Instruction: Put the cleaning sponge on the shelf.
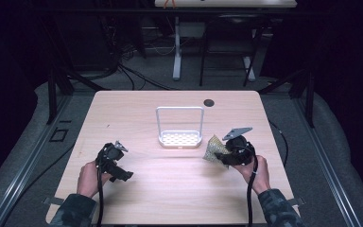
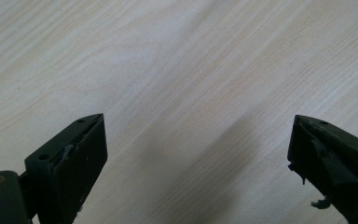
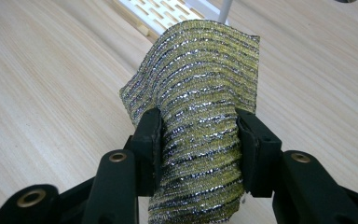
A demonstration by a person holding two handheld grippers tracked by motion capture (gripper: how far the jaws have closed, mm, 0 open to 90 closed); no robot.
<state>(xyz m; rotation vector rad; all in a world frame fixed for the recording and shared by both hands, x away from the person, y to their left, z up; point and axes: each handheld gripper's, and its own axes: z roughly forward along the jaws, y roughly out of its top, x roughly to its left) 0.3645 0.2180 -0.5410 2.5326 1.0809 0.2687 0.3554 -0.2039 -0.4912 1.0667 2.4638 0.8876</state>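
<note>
The right hand-held gripper (image 3: 198,144) pinches a soft, light, glittery scrubbing cloth (image 3: 200,93) near its edge, at 4 o'clock of the white rack (image 1: 180,126), while the left hand-held gripper (image 2: 196,163) hovers open-jawed over the worktop (image 1: 170,189).

No lettering, label, brand or number can be read anywhere; the far background looks too dark and small to tell for sure.

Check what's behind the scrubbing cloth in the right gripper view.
Behind the scrubbing cloth, pinched in the right gripper, the white rack shows its slotted base and one upright, standing on the wooden table. The cloth hides the rest of the rack's near edge.
</note>
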